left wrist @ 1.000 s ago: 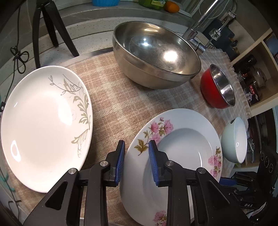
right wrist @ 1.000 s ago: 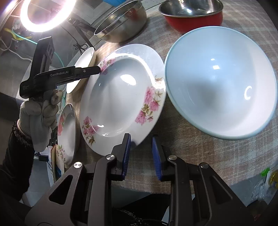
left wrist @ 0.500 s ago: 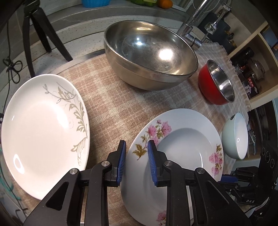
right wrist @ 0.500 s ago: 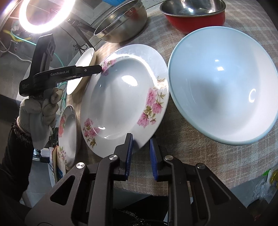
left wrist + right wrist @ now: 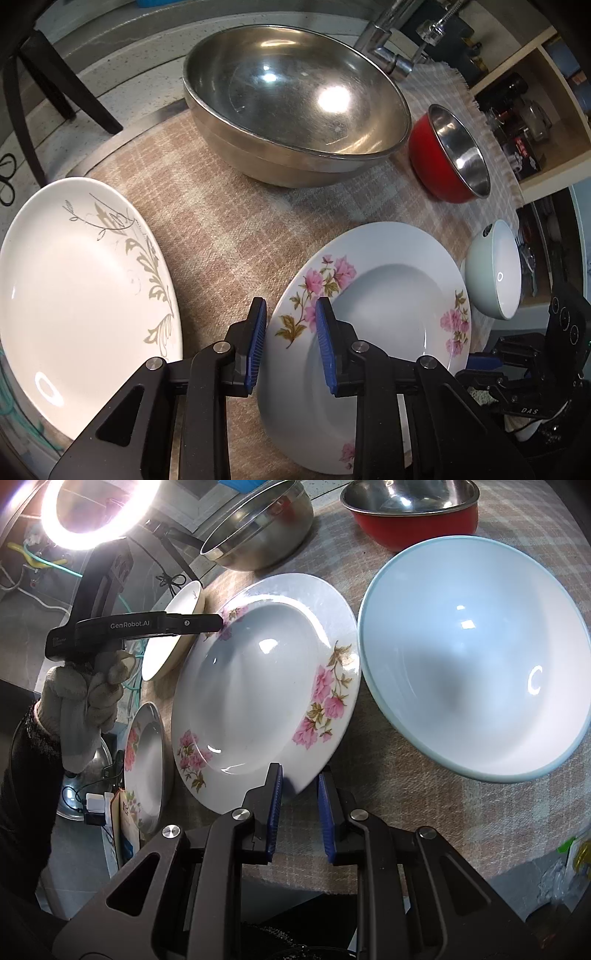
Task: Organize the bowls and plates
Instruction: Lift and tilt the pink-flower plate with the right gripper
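Note:
A deep white plate with pink flowers (image 5: 388, 306) lies on the checked tablecloth (image 5: 229, 206). My left gripper (image 5: 290, 343) is shut on its rim by the flower spray. On the opposite edge of the same plate (image 5: 251, 686), my right gripper (image 5: 298, 805) is shut on the rim tip. A gloved hand (image 5: 81, 701) holds the left gripper's handle. To the left lies a white plate with a leaf pattern (image 5: 81, 288). A pale blue-green bowl (image 5: 472, 657) sits just right of the flower plate, with a red bowl (image 5: 410, 517) and a big steel bowl (image 5: 295, 99) behind.
A tap (image 5: 388, 55) rises behind the steel bowl, and shelves (image 5: 535, 110) stand at the right. Below the table's left edge a second flower plate (image 5: 144, 768) leans. A ring light (image 5: 96, 513) glares at the upper left, and tripod legs (image 5: 55, 92) stand on the floor.
The right jaws have narrowed onto the plate rim. The left gripper has rolled slightly with the rim in it, so the steel bowl and leaf plate have shifted in its view.

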The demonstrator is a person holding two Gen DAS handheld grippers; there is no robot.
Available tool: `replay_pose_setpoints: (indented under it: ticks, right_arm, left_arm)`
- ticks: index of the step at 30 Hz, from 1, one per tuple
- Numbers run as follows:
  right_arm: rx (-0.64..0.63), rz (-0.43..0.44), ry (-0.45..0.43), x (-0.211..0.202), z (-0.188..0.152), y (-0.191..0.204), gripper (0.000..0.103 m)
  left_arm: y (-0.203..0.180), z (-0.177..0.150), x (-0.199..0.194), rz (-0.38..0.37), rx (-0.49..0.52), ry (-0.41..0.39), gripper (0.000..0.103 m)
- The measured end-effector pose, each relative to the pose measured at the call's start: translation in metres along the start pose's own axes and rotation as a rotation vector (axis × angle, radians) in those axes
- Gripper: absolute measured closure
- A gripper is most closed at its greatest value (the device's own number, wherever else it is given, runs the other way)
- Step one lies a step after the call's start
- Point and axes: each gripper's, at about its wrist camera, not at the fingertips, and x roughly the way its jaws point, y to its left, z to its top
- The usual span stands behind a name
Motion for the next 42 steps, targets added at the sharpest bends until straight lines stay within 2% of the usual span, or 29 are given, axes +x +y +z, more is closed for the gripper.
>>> replay_pose_setpoints:
  ticks: [7, 22, 42]
  right_arm:
    - [0.003, -0.009, 0.003, -0.002, 0.001, -0.001, 0.084]
    - [-0.027, -0.01, 0.055, -0.008, -0.008, -0.007, 0.084]
    - [-0.063, -0.007, 0.081, -0.012, -0.025, -0.012, 0.084]
  left_arm:
    - [-0.006, -0.003, 0.0, 0.012, 0.027, 0.02, 0.078]
    - [-0.015, -0.017, 0.002, 0.015, 0.012, 0.01, 0.078]
    - [-0.032, -0.046, 0.002, 0.035, -0.02, -0.008, 0.078]
